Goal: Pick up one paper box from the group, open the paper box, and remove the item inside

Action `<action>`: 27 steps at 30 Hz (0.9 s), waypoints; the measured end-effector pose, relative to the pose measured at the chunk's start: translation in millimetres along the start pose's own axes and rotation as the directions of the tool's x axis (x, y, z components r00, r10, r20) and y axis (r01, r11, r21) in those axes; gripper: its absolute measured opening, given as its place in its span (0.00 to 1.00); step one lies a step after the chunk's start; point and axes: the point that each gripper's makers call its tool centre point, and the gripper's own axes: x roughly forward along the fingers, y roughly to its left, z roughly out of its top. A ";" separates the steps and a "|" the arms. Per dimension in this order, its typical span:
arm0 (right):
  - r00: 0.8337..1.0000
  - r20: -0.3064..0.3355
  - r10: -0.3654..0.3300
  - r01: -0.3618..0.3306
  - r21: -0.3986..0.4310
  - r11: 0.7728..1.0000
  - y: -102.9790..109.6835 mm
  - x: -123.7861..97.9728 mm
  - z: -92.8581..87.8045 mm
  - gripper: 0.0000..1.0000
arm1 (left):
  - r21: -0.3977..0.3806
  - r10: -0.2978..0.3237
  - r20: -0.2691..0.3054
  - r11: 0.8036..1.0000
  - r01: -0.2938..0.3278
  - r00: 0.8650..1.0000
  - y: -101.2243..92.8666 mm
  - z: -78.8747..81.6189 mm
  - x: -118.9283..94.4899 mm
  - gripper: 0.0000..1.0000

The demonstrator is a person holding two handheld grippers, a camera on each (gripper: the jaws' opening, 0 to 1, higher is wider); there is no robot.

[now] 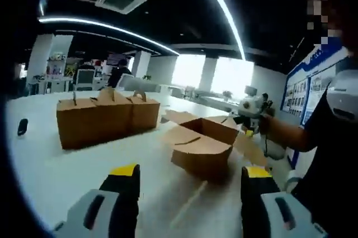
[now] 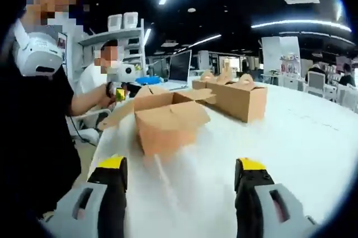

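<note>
Left gripper [image 1: 190, 185]: jaws wide apart, nothing between them, hanging over the white table [image 1: 67, 165], touching no box. Right gripper [image 2: 182, 179]: likewise spread wide and empty, above the table [image 2: 302, 137].

Open box [image 1: 204, 143], one: brown paper, lid flaps folded out, on the table just ahead of the left jaws; in the right gripper view [image 2: 168, 118] likewise just ahead of the jaws, a little left of centre. Contents not discernible.

Closed boxes [image 1: 106, 115], three: brown, with carry handles, side by side and touching, left of the open one in the left gripper view; in the right gripper view [image 2: 235, 95] beyond and to its right.

One small dark object [image 1: 22, 126] near the far table edge.

Person in black [image 1: 330, 137] beside the table, another device in hand near the open box.
</note>
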 end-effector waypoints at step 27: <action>0.955 0.042 0.294 -0.284 -0.161 0.945 23.6 85.4 33.8 0.73 | 0.217 -0.157 0.024 0.965 0.148 0.987 -15.2 17.0 68.4 0.67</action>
